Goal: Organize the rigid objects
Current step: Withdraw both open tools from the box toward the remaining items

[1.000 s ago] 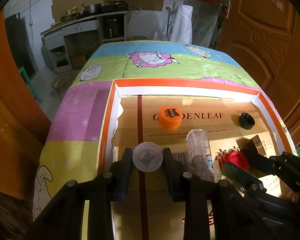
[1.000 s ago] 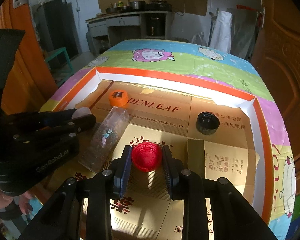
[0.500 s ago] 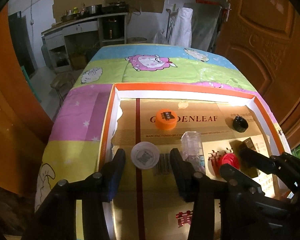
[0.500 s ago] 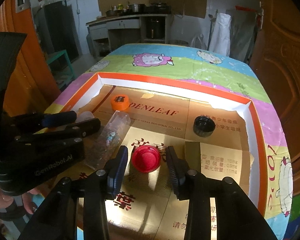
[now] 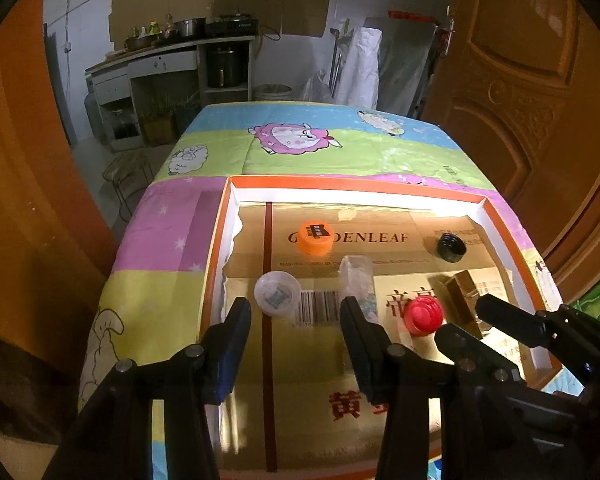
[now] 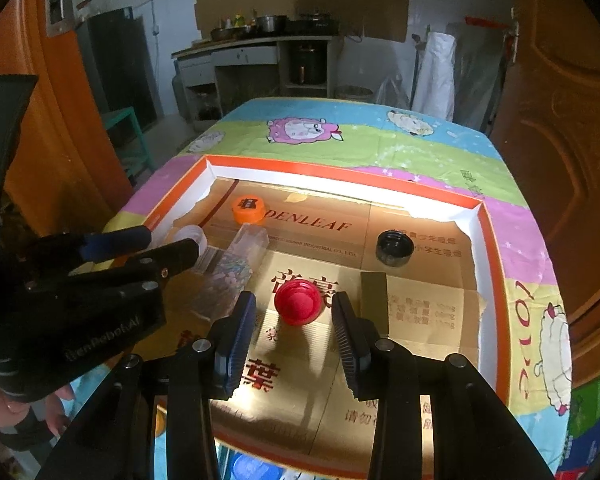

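An orange-rimmed cardboard tray [image 5: 352, 182] lined with gold card lies on the bedspread. My left gripper [image 5: 294, 312] is open above the tray, and a white cap [image 5: 277, 294] sits free just ahead of its tips. My right gripper [image 6: 294, 308] is also open, and a red cap [image 6: 298, 300] rests on the card between its fingertips, untouched. Further in are an orange cap [image 5: 315, 232], a black cap [image 5: 452, 245], a clear bottle [image 5: 356, 276] on its side and a gold box [image 6: 374, 296]. Each gripper shows in the other's view: left gripper [image 6: 168, 242], right gripper [image 5: 472, 320].
A sheep-pattern bedspread [image 5: 300, 152] covers the table beyond the tray. Wooden doors [image 5: 532, 92] stand close on the right, and another is on the left. A kitchen counter [image 6: 252, 46] with pots is at the back. A person's hand [image 6: 4, 404] holds the left gripper.
Both grippers opened, let go of the white cap and the red cap, then lifted and drew back. Both caps stay on the card.
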The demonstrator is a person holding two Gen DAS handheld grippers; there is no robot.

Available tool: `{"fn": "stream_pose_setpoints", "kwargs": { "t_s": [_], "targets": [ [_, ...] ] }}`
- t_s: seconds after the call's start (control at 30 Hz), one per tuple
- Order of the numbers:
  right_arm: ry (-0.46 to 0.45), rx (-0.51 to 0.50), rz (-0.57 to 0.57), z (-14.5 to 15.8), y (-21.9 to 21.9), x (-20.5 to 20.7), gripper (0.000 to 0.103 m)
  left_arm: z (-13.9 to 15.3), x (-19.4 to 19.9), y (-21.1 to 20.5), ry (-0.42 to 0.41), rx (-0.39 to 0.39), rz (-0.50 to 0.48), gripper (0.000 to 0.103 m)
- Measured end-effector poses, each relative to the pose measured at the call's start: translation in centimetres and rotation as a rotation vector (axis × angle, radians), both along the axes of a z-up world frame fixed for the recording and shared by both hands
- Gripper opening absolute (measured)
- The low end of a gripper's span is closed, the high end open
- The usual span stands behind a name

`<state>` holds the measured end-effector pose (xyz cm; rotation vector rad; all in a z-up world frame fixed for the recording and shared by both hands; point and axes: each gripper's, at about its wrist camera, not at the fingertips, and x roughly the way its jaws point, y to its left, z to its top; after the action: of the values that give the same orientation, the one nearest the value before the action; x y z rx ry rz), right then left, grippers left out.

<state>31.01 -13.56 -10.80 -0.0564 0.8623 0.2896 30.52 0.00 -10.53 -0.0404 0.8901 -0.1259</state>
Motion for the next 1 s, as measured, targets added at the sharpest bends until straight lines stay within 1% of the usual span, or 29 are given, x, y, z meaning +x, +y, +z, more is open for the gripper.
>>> {"fn": "stream_pose_setpoints", "kwargs": {
  "t_s": [0.17,0.43,1.0],
  "targets": [
    [-0.019,0.001,-0.007,1.2,-0.3,-1.2,0.041,0.9,-1.1,-0.2,-0.014,-0.003,-0.005,0.046],
    [-0.031,0.001,-0.021,2.4,-0.6,-3.4,0.041,2.4,-3.3,-0.5,-0.039,-0.005,-0.014,0.046],
    [-0.049,0.001,-0.055,4.2,-2.3,-8.0,0.041,4.2,-7.5,-0.8,-0.065,-0.004,-0.033,0.046]
  ]
}}
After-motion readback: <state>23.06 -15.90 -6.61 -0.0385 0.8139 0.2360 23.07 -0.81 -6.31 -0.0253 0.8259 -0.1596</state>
